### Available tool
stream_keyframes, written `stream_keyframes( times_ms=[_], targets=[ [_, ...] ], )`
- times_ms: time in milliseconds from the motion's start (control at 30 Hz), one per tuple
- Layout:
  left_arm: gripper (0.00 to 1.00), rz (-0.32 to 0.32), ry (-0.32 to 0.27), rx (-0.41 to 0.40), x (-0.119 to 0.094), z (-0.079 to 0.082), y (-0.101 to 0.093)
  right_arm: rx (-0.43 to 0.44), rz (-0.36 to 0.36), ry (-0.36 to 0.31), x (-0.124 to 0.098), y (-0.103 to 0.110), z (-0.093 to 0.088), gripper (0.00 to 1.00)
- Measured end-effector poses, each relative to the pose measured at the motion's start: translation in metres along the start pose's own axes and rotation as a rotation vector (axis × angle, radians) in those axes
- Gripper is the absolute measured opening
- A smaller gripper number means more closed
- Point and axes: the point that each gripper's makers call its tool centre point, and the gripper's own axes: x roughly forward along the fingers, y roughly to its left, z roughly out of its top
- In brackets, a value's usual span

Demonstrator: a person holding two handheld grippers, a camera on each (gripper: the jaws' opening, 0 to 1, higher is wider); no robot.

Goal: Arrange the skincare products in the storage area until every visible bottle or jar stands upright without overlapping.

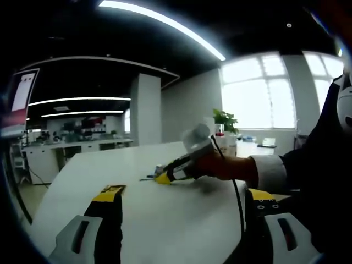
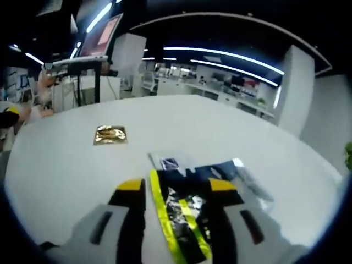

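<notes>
My right gripper (image 2: 176, 190) is low over the white table (image 2: 66, 165), its jaws half closed. A dark packet with a yellow-green stripe (image 2: 179, 217) fills the gap between them and touches both, its foil crinkled. Past the jaw tips lie a small printed sachet (image 2: 169, 162) and a clear wrapper (image 2: 248, 180). A gold foil sachet (image 2: 110, 134) lies alone further out on the left. My left gripper (image 1: 184, 212) is held wide open above the table with nothing between its fingers. The right gripper (image 1: 177, 169) points down at the tabletop ahead of it, held by a hand (image 1: 223, 165).
A cable (image 1: 237, 198) runs from the right gripper toward me. A potted plant (image 1: 224, 119) stands at the table's far edge by the windows. Office desks (image 2: 220, 94) and a monitor stand (image 2: 91, 60) lie beyond the table. A person's dark sleeve (image 1: 322, 165) is on the right.
</notes>
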Motion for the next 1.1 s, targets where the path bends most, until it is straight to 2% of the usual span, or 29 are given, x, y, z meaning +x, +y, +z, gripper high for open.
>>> stream_keyframes(
  times_ms=[133,200,400,567,867,1100],
  targets=[
    [0.94,0.0,0.001,-0.001,0.0,0.0,0.0,0.006,0.013,-0.007,0.003,0.004,0.002,0.36],
    [0.94,0.0,0.0,0.001,0.0,0.0,0.0,-0.016,0.009,-0.017,0.003,0.005,0.005,0.29],
    [0.94,-0.004,0.0,-0.002,0.0,0.0,0.001,-0.075,0.021,-0.014,0.005,0.012,0.003,0.18],
    [0.94,-0.007,0.001,0.001,0.0,0.001,0.0,-0.048,0.047,-0.011,0.005,0.019,0.003,0.08],
    [0.94,-0.007,0.0,-0.003,0.001,0.0,0.0,0.074,0.082,0.002,0.004,0.022,0.0,0.07],
    [0.94,-0.01,0.004,-0.001,0.002,-0.001,-0.002,0.074,0.095,0.015,0.005,0.024,0.0,0.02]
  ],
)
